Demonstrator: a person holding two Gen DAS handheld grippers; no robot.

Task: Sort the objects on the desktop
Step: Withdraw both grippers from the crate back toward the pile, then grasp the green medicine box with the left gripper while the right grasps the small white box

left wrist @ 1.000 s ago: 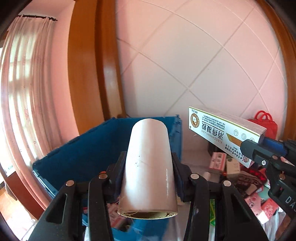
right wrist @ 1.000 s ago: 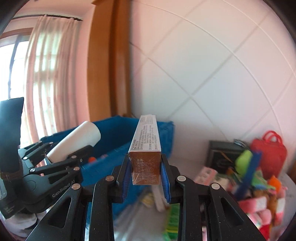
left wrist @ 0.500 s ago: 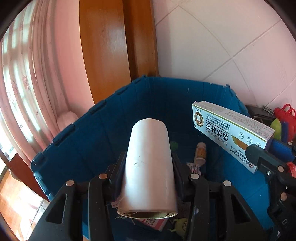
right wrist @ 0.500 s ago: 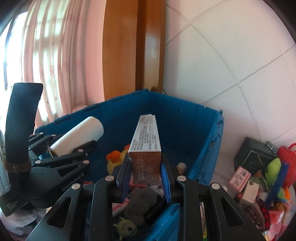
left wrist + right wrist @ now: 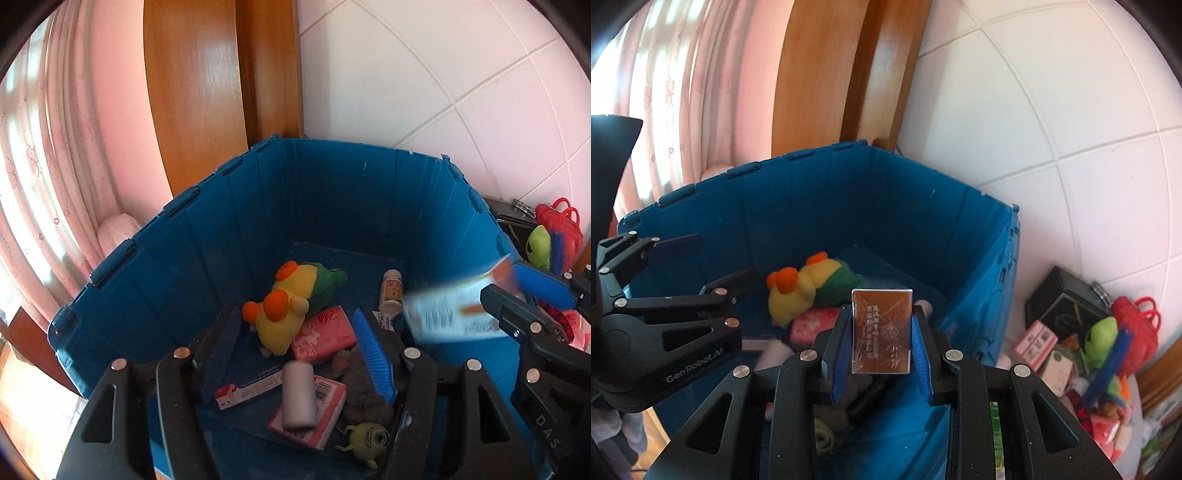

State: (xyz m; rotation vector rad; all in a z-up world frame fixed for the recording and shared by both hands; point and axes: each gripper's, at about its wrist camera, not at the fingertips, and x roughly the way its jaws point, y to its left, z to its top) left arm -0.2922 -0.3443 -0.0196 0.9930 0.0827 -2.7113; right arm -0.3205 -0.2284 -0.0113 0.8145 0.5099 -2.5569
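Observation:
My left gripper [image 5: 295, 343] is open and empty above the blue crate [image 5: 332, 192]. The white roll [image 5: 298, 394] lies inside the crate on a pink box [image 5: 308, 413]. My right gripper [image 5: 881, 345] has its jaws spread, and the toothpaste box [image 5: 881, 331] sits between them tipped downward, blurred in the left wrist view [image 5: 454, 310]. Whether the pads still touch it I cannot tell. The crate [image 5: 849, 206] lies below both grippers.
In the crate lie a yellow and green plush [image 5: 291, 302], a pink soap pack [image 5: 323, 334], a small white bottle [image 5: 391, 291], a green one-eyed toy [image 5: 367, 439] and a grey plush. A pile of toys and boxes [image 5: 1082, 362] lies right of the crate by the tiled wall.
My left gripper opened and the white roll dropped into the crate. My right gripper's jaws widened and the toothpaste box tipped down. Both grippers moved further over the crate.

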